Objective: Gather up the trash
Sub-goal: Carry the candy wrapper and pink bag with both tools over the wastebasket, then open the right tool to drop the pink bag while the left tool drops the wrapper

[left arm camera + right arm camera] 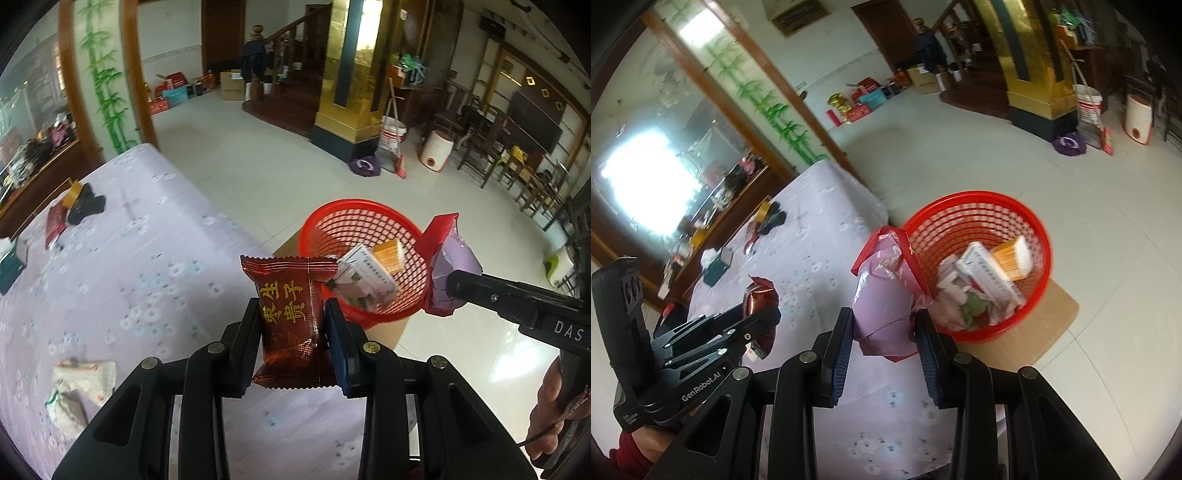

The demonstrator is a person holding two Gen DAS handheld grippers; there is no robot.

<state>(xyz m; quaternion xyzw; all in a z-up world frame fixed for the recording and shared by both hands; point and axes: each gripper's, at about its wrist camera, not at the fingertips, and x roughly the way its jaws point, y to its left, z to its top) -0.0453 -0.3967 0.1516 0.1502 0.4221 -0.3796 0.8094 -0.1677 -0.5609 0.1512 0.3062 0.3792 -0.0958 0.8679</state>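
- Up front, the left tool [291, 328] was clamped on a dark red snack packet [290, 317], just beside the red basket [332, 221].
- The right tool [884, 332] was clamped on a crumpled pink wrapper [882, 299] touching the basket's rim.
- More wrappers [79, 391] lay on the bed [147, 240].

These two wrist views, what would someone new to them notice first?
First, the red basket on the floor beside the bed, already holding boxes and wrappers. Next, the dark red snack packet pinched upright in the left gripper and the pink wrapper clamped in the right gripper, both close to the basket's rim.
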